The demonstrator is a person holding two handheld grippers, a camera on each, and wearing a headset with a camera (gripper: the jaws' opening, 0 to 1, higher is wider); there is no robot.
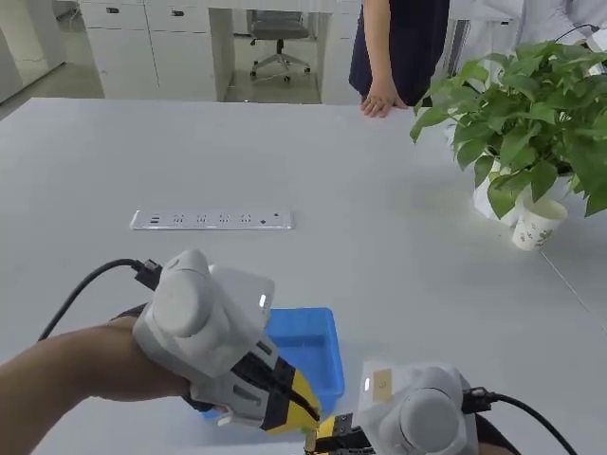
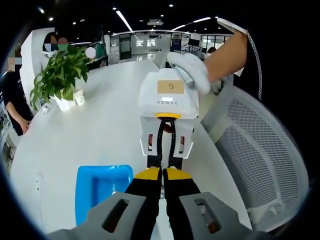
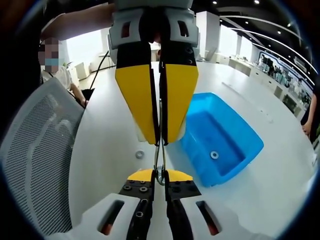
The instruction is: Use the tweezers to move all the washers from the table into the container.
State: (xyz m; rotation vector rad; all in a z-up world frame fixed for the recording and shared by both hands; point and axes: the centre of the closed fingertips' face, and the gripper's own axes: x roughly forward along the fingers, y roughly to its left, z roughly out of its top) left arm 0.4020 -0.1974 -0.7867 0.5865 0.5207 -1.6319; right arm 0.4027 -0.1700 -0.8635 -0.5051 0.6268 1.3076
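Low in the head view, my left gripper and right gripper meet tip to tip beside the blue container. In the right gripper view, thin metal tweezers run from my right gripper, shut on one end, up between the yellow jaws of the left gripper, which are shut on them too. One washer lies inside the blue container. Another washer lies on the table just beside it. The left gripper view looks along my left gripper at the facing right gripper.
A white power strip lies mid-table. A potted plant and a paper cup stand at the right. A person's hand rests on the far edge. A mesh chair is close to the near table edge.
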